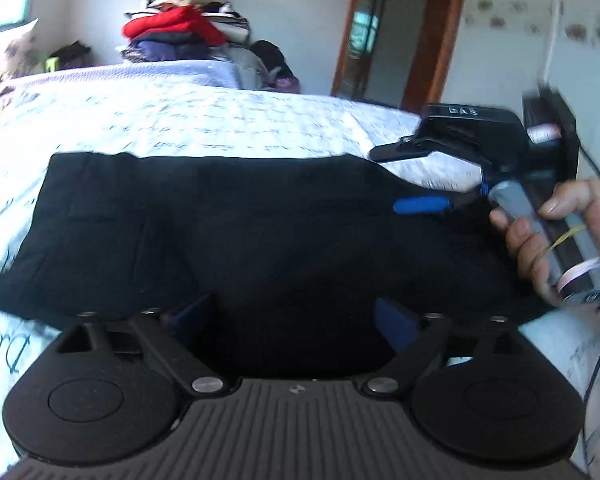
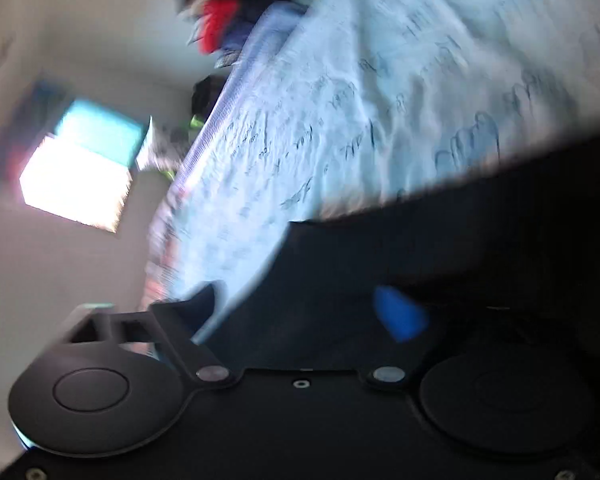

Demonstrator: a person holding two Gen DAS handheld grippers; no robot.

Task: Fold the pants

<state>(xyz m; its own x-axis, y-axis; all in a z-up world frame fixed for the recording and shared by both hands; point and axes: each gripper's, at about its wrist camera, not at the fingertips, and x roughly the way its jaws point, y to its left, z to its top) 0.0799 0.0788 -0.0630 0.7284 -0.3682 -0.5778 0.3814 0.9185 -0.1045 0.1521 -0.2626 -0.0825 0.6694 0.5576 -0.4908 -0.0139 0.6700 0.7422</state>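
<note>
Black pants (image 1: 220, 232) lie folded in a broad flat band across the white bed sheet (image 1: 220, 120) with script print. My left gripper (image 1: 294, 320) hovers over their near edge, open wide, with only the cloth below its blue-padded fingers (image 1: 396, 328). My right gripper (image 1: 404, 178), held by a hand (image 1: 528, 248), is at the pants' right end with its jaws apart. The right wrist view is tilted and blurred. There the right gripper (image 2: 300, 308) stands open over the dark pants (image 2: 460, 248), one blue pad (image 2: 398, 314) above the cloth.
A heap of clothes (image 1: 180, 28), red and dark pieces on top, sits at the bed's far side. A wooden door frame (image 1: 432, 32) and a wall are at the right. A bright window (image 2: 76, 176) is off to the left of the bed.
</note>
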